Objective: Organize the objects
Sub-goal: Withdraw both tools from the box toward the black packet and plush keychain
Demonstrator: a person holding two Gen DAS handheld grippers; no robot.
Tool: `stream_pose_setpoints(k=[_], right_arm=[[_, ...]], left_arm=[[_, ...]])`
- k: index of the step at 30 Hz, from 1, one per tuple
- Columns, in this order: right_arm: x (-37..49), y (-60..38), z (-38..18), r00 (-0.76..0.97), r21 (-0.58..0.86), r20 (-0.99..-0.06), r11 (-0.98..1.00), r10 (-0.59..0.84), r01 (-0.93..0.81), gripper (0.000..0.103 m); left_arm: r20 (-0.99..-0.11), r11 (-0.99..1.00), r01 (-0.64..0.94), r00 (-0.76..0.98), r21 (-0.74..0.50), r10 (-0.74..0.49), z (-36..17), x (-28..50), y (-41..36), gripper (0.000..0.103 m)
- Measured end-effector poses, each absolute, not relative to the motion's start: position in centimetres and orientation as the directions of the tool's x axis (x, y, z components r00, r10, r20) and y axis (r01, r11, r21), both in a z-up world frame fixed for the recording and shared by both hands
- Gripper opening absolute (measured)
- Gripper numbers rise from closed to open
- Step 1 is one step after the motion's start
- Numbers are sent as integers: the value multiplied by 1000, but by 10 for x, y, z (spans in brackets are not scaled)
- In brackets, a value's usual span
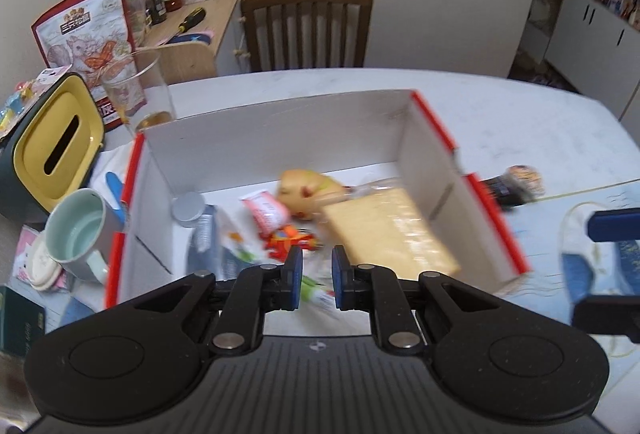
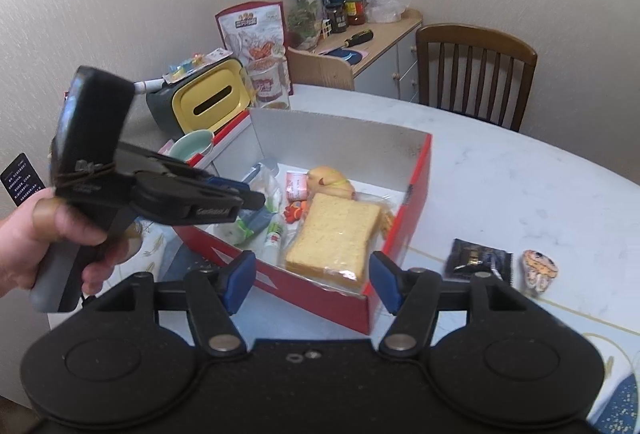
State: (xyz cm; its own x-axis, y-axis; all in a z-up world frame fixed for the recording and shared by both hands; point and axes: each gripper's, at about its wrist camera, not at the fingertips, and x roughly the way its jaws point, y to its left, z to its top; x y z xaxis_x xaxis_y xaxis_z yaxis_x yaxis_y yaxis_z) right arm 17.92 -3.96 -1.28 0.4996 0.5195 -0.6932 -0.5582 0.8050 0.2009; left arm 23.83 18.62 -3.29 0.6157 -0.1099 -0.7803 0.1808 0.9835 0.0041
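Observation:
A red cardboard box [image 1: 280, 138] [image 2: 418, 178] with a white inside stands open on the table. In it lie a bagged bread slice [image 1: 392, 230] [image 2: 336, 234], a yellow toy [image 1: 304, 190], a pink-white packet [image 1: 266, 210], a small orange figure [image 1: 290, 240] and a grey-capped bottle [image 1: 188, 208]. My left gripper [image 1: 317, 266] [image 2: 248, 200] hangs over the box's near side, shut and holding nothing. My right gripper [image 2: 312, 270] [image 1: 600, 266] is open above the box's near right corner, with nothing gripped. A dark snack packet [image 2: 478, 258] [image 1: 504, 190] and a cartoon trinket [image 2: 538, 270] lie on the table right of the box.
Left of the box stand a tissue box with a yellow lid [image 1: 56, 142], a pale green mug [image 1: 76, 230], a glass [image 1: 136, 90] and a snack bag [image 1: 88, 34]. A wooden chair [image 1: 308, 26] and a low cabinet [image 1: 224, 22] with jars stand behind the table. A hand [image 2: 60, 234] holds the left gripper.

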Motion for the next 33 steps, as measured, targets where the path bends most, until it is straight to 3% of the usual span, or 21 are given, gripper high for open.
stream_pose_setpoints(k=[15, 17, 21, 33], right_arm=[[160, -120, -9, 559, 190, -674, 845, 483, -501, 71], [157, -131, -10, 568, 187, -674, 853, 472, -487, 71], [156, -152, -13, 578, 187, -679, 868, 452, -459, 71], [167, -213, -22, 606, 160, -691, 901, 394, -403, 79]], left_arm=[[-729, 966, 235, 641, -112, -240, -10, 185, 117, 14], [-724, 963, 250, 645, -104, -245, -8, 181, 105, 21], [-710, 958, 273, 659, -84, -250, -8, 173, 81, 68], [-705, 948, 311, 657, -70, -267, -22, 180, 19, 80]])
